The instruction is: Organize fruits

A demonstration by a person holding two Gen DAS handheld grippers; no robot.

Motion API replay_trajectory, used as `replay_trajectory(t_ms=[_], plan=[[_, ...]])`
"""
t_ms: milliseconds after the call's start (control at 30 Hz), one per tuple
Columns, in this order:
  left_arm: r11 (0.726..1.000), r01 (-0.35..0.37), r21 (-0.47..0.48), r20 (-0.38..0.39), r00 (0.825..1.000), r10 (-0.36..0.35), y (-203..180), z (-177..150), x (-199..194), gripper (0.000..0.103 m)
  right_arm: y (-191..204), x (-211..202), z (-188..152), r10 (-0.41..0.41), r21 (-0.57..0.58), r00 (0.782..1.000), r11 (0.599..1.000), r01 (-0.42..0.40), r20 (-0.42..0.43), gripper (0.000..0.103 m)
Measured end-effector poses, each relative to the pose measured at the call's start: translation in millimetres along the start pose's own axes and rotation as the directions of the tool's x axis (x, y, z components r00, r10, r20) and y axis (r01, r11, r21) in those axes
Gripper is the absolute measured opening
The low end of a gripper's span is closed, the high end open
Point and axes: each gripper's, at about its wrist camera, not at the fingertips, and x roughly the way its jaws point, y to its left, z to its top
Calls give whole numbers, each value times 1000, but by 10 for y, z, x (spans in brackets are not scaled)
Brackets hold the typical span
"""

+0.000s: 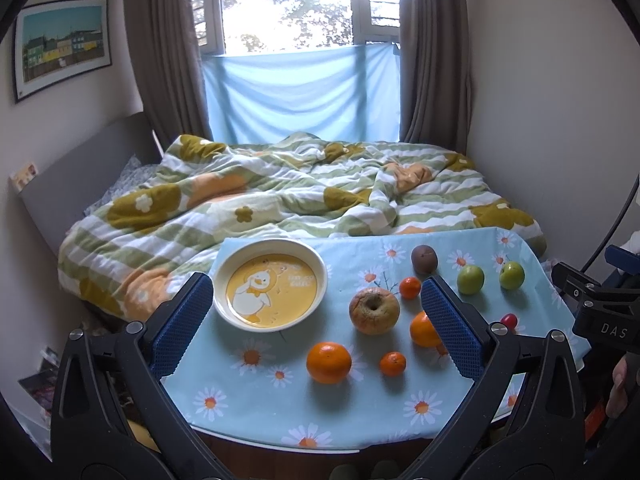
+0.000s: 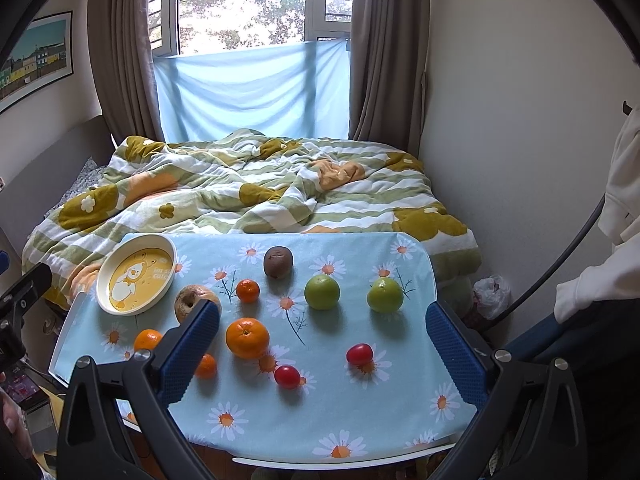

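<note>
Fruits lie loose on a table with a light blue daisy cloth (image 1: 248, 396) (image 2: 340, 412). A yellow duck plate (image 1: 271, 288) (image 2: 137, 274) stands empty at the far left. Near it lie a wrinkled apple (image 1: 374, 310) (image 2: 188, 300), several oranges such as a large one (image 1: 329, 362) (image 2: 247, 337), a brown fruit (image 1: 424, 258) (image 2: 278, 261), two green fruits (image 2: 322, 291) (image 2: 385, 294) and two cherry tomatoes (image 2: 287, 376) (image 2: 359, 353). My left gripper (image 1: 320, 324) is open above the near table, holding nothing. My right gripper (image 2: 324, 348) is open and empty too.
A bed with a green, white and orange flowered quilt (image 1: 280, 192) (image 2: 260, 184) lies right behind the table. Walls close in on both sides, with a curtained window (image 1: 304, 8) at the back. The right gripper's body (image 1: 600, 312) shows at the left wrist view's right edge.
</note>
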Motion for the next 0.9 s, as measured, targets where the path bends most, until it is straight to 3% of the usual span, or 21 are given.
replay_trajectory(t_ms=[900], plan=[[1000,-2,-2,7,1000,2,10,21,-38,103,-8,-34,0,1,1,1000,1000,-1,5,103]])
